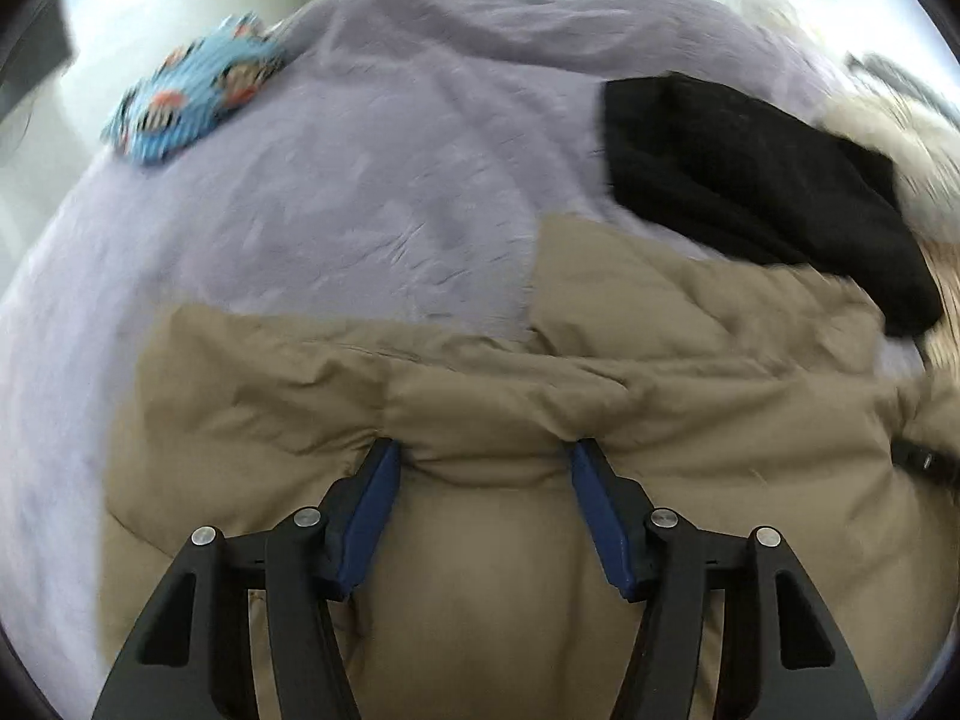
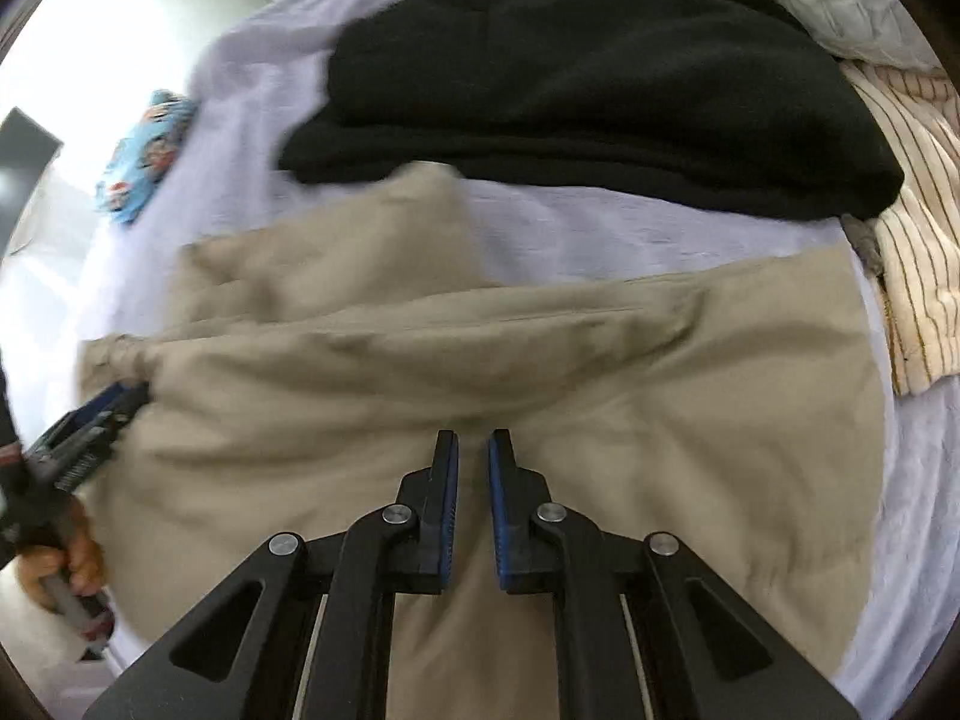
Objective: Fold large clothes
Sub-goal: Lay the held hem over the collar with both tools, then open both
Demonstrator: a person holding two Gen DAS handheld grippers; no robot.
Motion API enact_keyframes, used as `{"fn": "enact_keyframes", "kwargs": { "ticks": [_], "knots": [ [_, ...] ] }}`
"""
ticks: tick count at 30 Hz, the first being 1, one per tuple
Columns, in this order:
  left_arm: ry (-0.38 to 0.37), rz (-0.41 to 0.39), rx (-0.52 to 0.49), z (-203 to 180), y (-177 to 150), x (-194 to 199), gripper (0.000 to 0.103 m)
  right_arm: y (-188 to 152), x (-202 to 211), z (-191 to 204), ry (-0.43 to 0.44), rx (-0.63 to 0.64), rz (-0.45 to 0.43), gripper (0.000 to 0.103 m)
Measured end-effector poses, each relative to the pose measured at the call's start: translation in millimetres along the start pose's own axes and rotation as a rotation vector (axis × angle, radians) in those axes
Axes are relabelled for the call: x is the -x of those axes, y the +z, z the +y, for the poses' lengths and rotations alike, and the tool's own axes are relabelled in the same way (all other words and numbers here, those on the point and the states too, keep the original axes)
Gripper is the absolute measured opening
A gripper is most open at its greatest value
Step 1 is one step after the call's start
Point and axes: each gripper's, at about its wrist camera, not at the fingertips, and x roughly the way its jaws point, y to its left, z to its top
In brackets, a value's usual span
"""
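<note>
Your tan padded coat (image 1: 480,396) lies spread over the near part of the lavender bedspread (image 1: 336,192), directly under both tools. Your left gripper (image 1: 483,462) has its jaws spread wide, the blue pads (image 1: 375,510) pressed against a puffed ridge of the coat that bulges up between them; the frames don't show it pinched tight. From the right wrist view, that same left gripper (image 2: 123,399) sits at the coat's far-left edge, with bunched fabric right at its tips.

Your right gripper (image 2: 473,444) hovers over the middle of the coat (image 2: 540,372), jaws drawn nearly together with a narrow slit between the pads; whether any cloth is caught there you cannot tell from this view.

Beyond the coat, a folded black garment (image 2: 588,78) rests on the far right, its near edge touching the coat's raised flap. A cream striped cloth (image 2: 918,252) lies to its right, and a blue patterned cloth (image 1: 192,90) sits far left, well apart from the coat.
</note>
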Motion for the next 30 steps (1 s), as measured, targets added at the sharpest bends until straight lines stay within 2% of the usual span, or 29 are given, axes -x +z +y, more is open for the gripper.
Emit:
{"fn": "enact_keyframes", "kwargs": {
  "ticks": [3,8,11,15,17,21,24,25,26,28,30],
  "knots": [
    [-0.007,-0.024,0.004,0.5,4.5,-14.6,0.063,4.9,-21.0,-22.8,0.06,-0.083,-0.015,0.002],
    [-0.008,-0.055,-0.002,-4.6,8.9,-31.2,0.063,9.7,-38.1,-23.3,0.038,-0.048,-0.037,0.0],
    [-0.007,-0.049,-0.007,-4.9,13.9,-40.4,0.063,15.2,-43.7,-28.7,0.055,-0.067,-0.036,0.0],
    [-0.013,-0.011,-0.022,-2.3,19.5,-33.6,0.063,20.3,-39.8,-36.5,0.087,-0.106,-0.003,0.0],
    [-0.004,-0.004,-0.038,4.7,21.8,-19.9,0.063,20.7,-24.1,-42.1,0.066,-0.128,0.018,0.0],
    [0.097,-0.06,-0.055,44.2,12.9,23.2,0.063,6.9,25.0,-48.8,-0.051,-0.099,-0.043,0.004],
    [0.18,-0.027,-0.003,82.2,-3.0,26.1,0.063,-21.2,52.1,-67.8,-0.098,-0.122,-0.072,0.004],
    [0.194,0.004,0.023,94.7,-9.2,19.6,0.069,-31.5,51.6,-75.2,-0.095,-0.134,-0.061,0.004],
    [0.182,0.027,0.056,105.1,-14.5,12.4,0.081,-37.6,48.3,-80.5,-0.09,-0.136,-0.047,0.004],
    [0.165,0.05,0.105,115.6,-20.3,-0.4,0.086,-41.7,37.4,-84.5,-0.071,-0.15,-0.034,0.003],
    [0.167,0.069,0.124,115.3,-19.0,-7.0,0.086,-34.8,26.5,-83.7,-0.068,-0.162,-0.026,0.003]
  ]
}}
